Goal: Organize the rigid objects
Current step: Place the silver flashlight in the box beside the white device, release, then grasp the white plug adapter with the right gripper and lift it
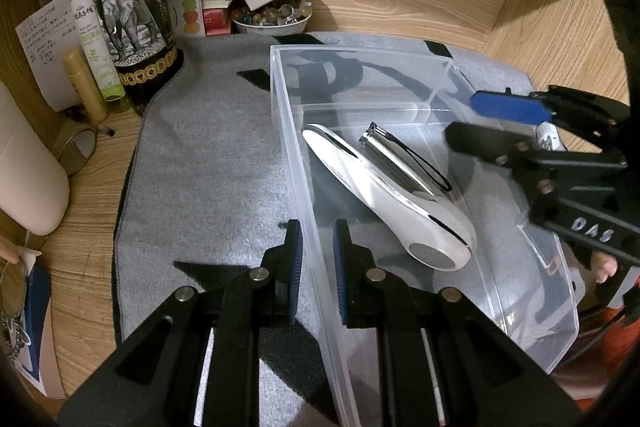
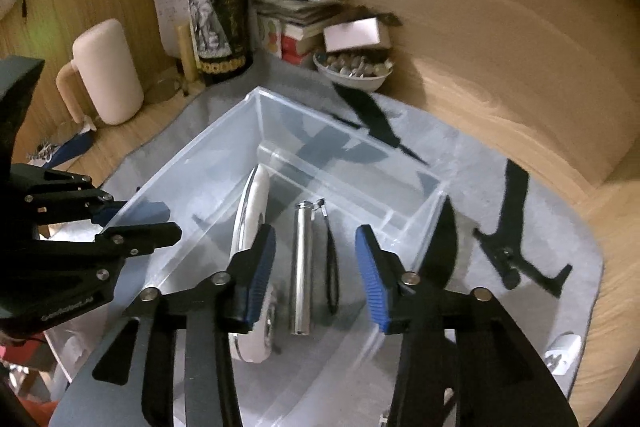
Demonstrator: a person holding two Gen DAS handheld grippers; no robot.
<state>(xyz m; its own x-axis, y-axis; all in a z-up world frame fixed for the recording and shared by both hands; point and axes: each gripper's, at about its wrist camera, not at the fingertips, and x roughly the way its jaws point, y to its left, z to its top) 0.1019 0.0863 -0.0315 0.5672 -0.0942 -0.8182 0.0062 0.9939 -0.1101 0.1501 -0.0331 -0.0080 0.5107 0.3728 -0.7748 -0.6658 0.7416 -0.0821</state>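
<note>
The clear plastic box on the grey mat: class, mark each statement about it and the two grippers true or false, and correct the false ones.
1. The clear plastic box holds a white handheld device and a silver metal tube. True.
2. The left gripper straddles the box's wall. True.
3. The right gripper is clamped on the silver tube. False: its jaws are open above the tube, holding nothing.
4. The wine bottle stands inside the box. False: it stands outside, at the edge of the grey mat.
</note>
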